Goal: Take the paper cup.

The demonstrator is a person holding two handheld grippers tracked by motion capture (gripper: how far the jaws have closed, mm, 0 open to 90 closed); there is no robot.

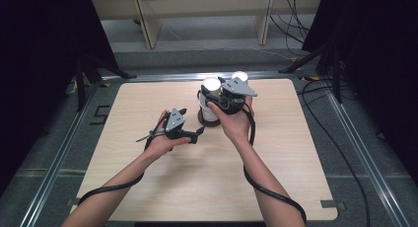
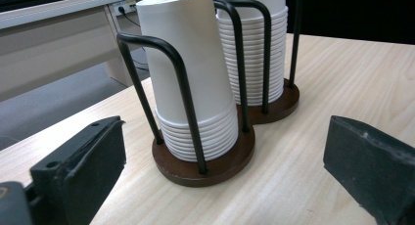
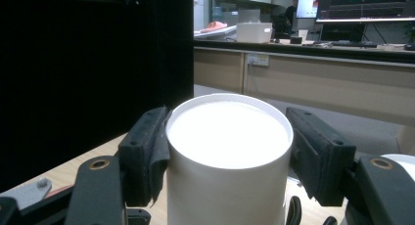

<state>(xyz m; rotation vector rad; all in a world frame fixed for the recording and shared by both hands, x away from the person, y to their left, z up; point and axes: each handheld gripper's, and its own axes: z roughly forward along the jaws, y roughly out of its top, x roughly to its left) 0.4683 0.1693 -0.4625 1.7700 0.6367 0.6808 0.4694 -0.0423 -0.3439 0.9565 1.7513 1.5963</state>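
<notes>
White paper cups stand upside down in two stacks [image 2: 195, 88] inside a cup holder [image 2: 205, 164] with two joined round brown bases and black wire hoops rising around each stack; the nearer stack in the left gripper view shows many nested rims at its foot, and the farther stack [image 2: 254, 54] is ribbed with rims along most of its height. The holder stands on the light wooden table [image 1: 197, 187], right of the middle and toward the far edge, with bare tabletop open in front of it and to both sides. Metal rails border the table, and dark curtains hang at left and right. In the right gripper view the top cup [image 3: 227, 151] sits between the two padded jaws, whose pads press on its sides: the right gripper [image 1: 231, 96] is clamped on it from above the stacks, the right hand [image 1: 236, 121] wrapped around the gripper's body and the forearm reaching in from the bottom edge. The left gripper [image 1: 190, 123] is released, its jaws spread wide with nothing between them, held low near the holder's left side and pointing toward it.
</notes>
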